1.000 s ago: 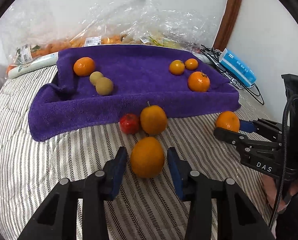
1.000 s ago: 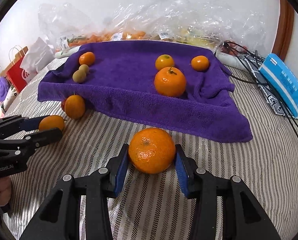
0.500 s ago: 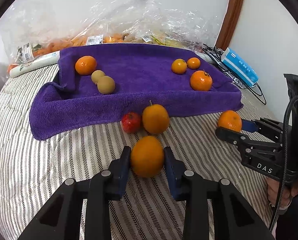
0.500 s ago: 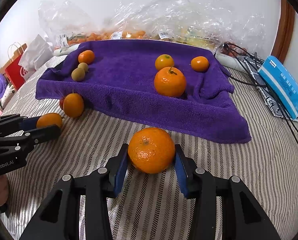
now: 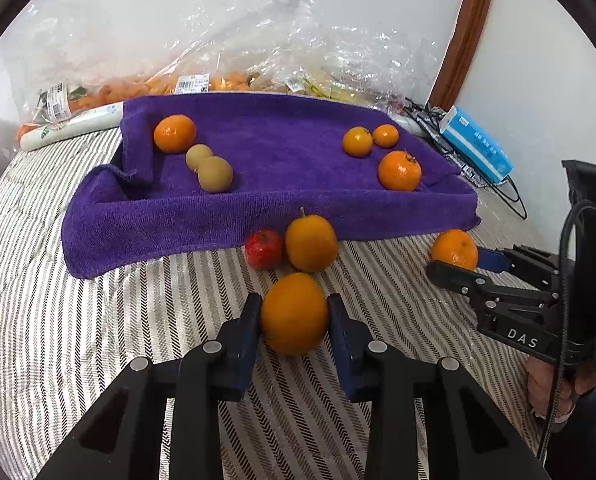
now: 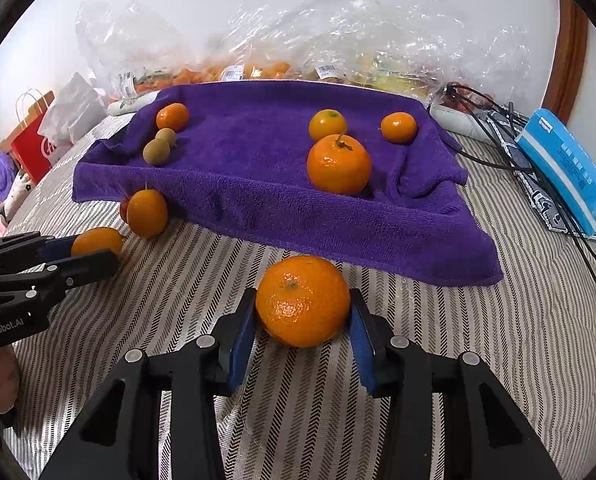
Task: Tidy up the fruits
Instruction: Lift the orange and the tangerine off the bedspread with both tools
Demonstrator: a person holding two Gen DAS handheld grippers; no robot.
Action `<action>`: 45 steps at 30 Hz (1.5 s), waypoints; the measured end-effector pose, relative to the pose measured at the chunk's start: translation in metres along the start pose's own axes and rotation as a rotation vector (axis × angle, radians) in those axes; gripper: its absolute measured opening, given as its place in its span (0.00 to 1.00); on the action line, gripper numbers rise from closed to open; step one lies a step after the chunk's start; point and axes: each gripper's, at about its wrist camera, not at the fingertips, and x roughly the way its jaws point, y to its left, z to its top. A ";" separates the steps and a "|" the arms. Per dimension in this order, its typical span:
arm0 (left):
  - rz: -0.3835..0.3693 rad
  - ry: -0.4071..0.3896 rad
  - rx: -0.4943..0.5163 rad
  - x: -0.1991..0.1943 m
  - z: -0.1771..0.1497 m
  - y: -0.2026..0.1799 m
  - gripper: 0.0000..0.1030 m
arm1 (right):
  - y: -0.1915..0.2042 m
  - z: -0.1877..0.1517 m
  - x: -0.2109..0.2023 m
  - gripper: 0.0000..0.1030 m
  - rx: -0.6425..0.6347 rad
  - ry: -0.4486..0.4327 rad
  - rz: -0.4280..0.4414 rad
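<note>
We have left tongs point(image 5: 293, 316) clamped on an orange point(image 5: 294, 313), lower centre; right tongs point(image 6: 302, 312) clamped on a mandarin point(image 6: 302, 301), lower centre, below the purple towel point(image 6: 265, 192) on the striped bed point(image 6: 498, 340).

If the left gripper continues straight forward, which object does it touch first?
Probably the stemmed orange just ahead; the left gripper already grips a smooth orange. The red fruit sits slightly left.
</note>
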 end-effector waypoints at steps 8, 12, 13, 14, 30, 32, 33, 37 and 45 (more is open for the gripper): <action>-0.023 -0.047 0.004 -0.011 0.001 0.000 0.30 | -0.006 -0.001 -0.004 0.42 0.031 -0.021 0.021; -0.038 -0.076 -0.004 -0.018 0.001 0.002 0.30 | -0.006 -0.001 -0.007 0.42 0.032 -0.036 0.035; -0.040 -0.083 -0.005 -0.019 0.001 0.002 0.30 | -0.007 -0.001 -0.008 0.42 0.034 -0.039 0.038; -0.041 -0.092 -0.006 -0.021 0.001 0.002 0.30 | -0.007 -0.001 -0.008 0.42 0.035 -0.041 0.040; -0.028 -0.147 0.010 -0.032 0.001 0.000 0.30 | -0.008 -0.002 -0.015 0.42 0.044 -0.080 0.061; -0.026 -0.150 0.009 -0.033 0.000 0.000 0.30 | -0.007 -0.002 -0.015 0.42 0.042 -0.082 0.059; -0.024 -0.152 0.009 -0.033 0.000 0.000 0.30 | -0.007 -0.002 -0.015 0.42 0.041 -0.084 0.057; -0.020 -0.159 0.006 -0.034 0.000 0.001 0.30 | -0.005 -0.002 -0.017 0.42 0.030 -0.095 0.051; -0.014 -0.164 0.004 -0.034 0.001 0.001 0.30 | -0.005 -0.003 -0.019 0.42 0.024 -0.106 0.047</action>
